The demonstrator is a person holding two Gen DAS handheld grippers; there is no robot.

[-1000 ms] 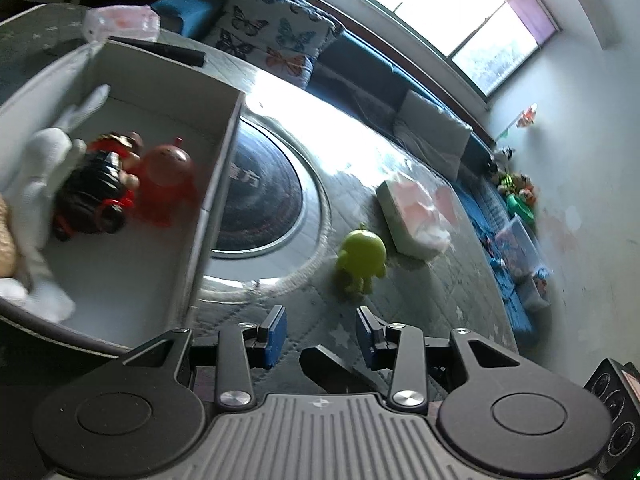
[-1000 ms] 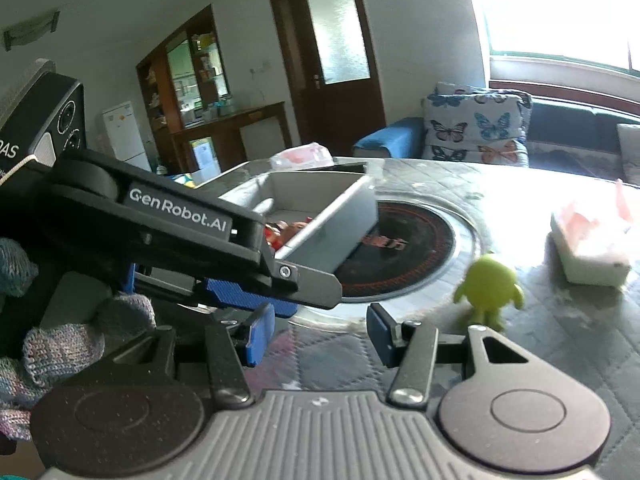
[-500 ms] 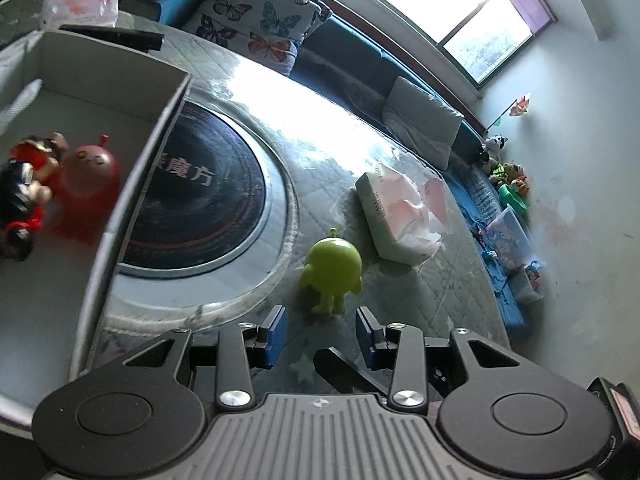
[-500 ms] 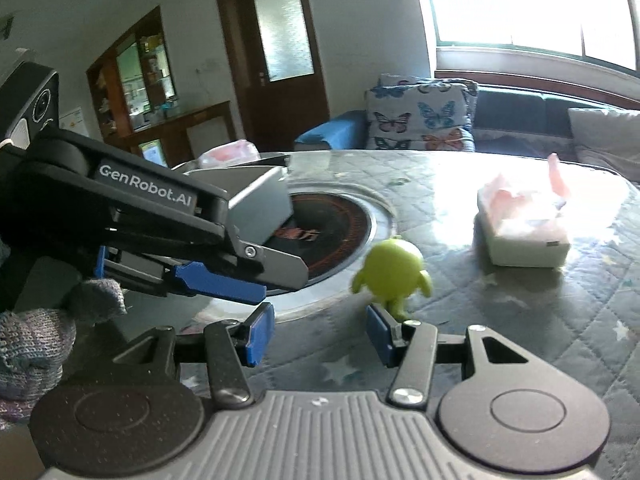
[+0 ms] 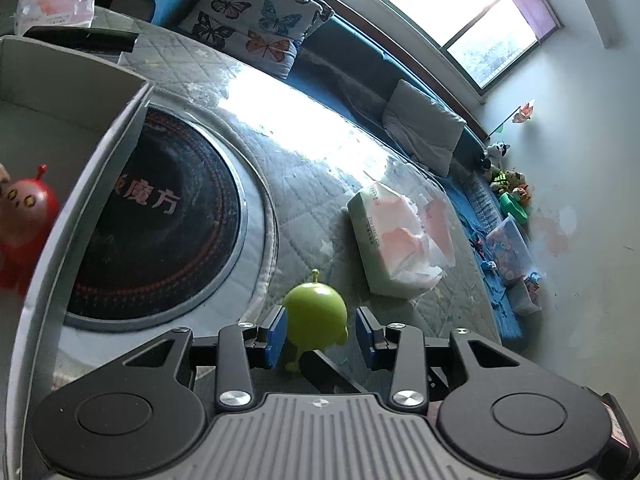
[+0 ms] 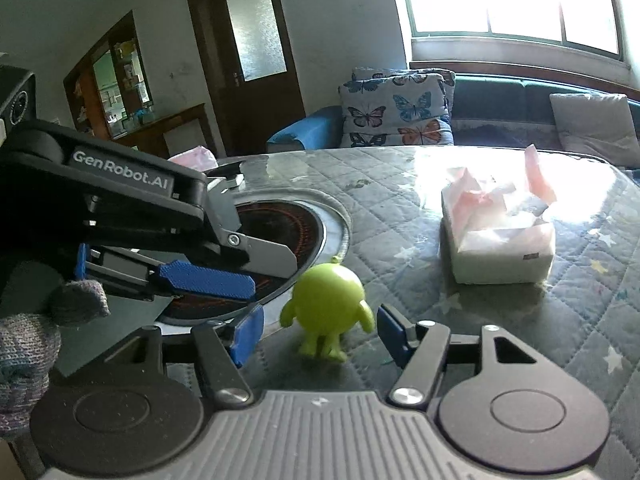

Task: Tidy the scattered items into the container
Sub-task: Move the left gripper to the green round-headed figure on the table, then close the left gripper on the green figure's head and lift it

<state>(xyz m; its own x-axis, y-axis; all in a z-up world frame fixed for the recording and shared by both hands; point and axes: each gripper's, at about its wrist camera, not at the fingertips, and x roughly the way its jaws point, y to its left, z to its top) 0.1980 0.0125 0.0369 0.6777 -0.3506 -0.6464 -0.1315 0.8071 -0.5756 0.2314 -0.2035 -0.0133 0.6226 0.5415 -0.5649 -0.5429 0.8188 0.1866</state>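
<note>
Both grippers bracket the green figure (image 5: 315, 316) with jaws spread: left gripper (image 5: 320, 334), right gripper (image 6: 320, 334). It stands on the surface at 3 o'clock of the container (image 5: 72, 208). Best to let one close squarely on its round body. Half a second ago it sat farther ahead of both

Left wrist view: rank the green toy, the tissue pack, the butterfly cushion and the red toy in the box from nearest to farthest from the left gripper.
1. Green toy, between the open fingers of the left gripper.
2. Tissue pack, ahead to the right.
3. Red toy, far left, inside the box.
4. Butterfly cushion, across the table on the sofa.
</note>
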